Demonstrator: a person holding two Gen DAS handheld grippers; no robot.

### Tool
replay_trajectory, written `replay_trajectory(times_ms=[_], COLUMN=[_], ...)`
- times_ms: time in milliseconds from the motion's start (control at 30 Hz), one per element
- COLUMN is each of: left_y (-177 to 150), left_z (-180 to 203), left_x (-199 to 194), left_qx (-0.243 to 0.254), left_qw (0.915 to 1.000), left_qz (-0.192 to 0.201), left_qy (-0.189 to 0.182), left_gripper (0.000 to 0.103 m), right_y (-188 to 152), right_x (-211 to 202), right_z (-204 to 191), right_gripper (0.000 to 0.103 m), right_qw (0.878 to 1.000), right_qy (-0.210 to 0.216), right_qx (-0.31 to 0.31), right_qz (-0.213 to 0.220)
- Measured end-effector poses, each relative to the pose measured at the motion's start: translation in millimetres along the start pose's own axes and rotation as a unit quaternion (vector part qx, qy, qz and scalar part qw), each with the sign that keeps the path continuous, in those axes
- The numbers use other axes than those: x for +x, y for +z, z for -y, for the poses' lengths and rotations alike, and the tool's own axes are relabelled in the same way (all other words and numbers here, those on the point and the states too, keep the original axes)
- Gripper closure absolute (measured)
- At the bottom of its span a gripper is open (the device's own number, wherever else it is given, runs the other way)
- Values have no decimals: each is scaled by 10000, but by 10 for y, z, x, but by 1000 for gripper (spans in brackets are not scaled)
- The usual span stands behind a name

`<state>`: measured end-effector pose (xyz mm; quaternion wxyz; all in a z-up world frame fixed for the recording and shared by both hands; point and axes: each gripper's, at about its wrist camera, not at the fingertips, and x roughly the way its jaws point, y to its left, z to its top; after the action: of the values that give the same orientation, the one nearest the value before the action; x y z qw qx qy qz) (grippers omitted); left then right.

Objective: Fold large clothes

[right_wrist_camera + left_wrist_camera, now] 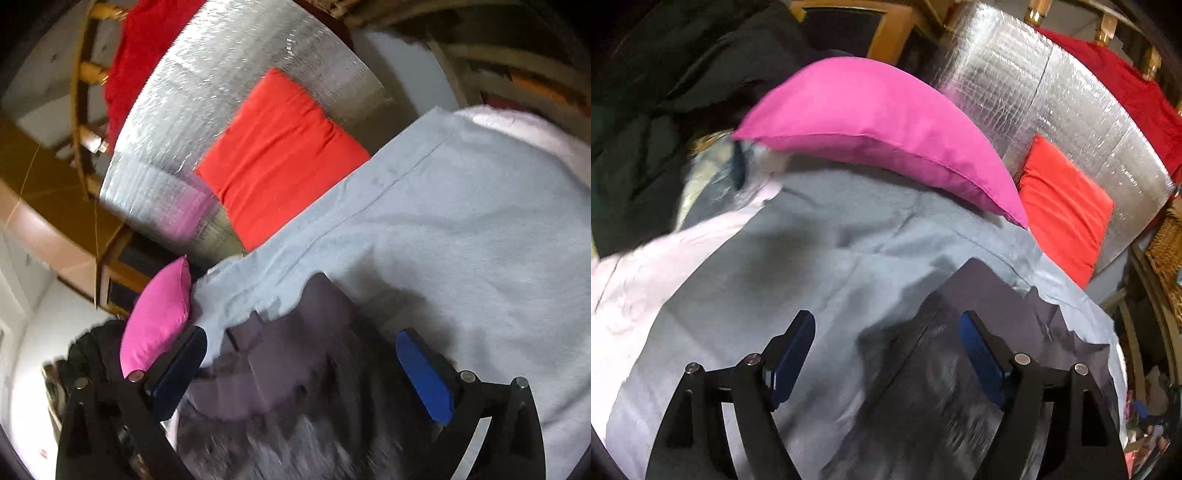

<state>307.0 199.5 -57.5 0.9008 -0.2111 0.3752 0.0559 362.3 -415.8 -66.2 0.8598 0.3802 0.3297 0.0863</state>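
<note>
A dark grey-purple garment [990, 295] lies on the pale blue bed sheet [812, 240], its lower part blurred. My left gripper [886, 321] hangs over the garment's left edge, open, and its blue pads [792, 354] touch nothing. In the right wrist view the same garment [280, 354] spreads below my right gripper [301, 334]. That gripper is open wide, and its pads [424, 373] stand clear of the cloth. The sheet [461, 221] runs off to the right there.
A pink pillow [879, 122] and a red cushion [1063, 206] lie at the head of the bed, against a silver foil panel [1052, 92]. A red blanket [1126, 85] hangs over the wooden headboard. Dark clothes [646, 110] are piled at the left, and a wicker basket [1167, 251] stands at the right.
</note>
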Motion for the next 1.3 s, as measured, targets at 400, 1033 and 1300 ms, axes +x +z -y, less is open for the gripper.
replay_trajectory(times_ms=[400,1033,1300], left_y=[-448,145,81], left_z=[74,1047,1177], left_x=[-170,1287,1392], left_qx=[852,2739,2792], left_qw=[9959,9548,9541], left_qz=[-248,-1147,-1072], left_qy=[-192,-134,-173], left_gripper=[21,21,21], right_y=[-640,4,105], right_x=[-580,715,1066], right_z=[359,-43,-62], right_gripper=[0,0,0], right_qw=[9985,9681,9678], right_qy=[-421,-750,-446], right_qx=[-317,-2140,-2082], right_qz=[-124,-1069,-1345])
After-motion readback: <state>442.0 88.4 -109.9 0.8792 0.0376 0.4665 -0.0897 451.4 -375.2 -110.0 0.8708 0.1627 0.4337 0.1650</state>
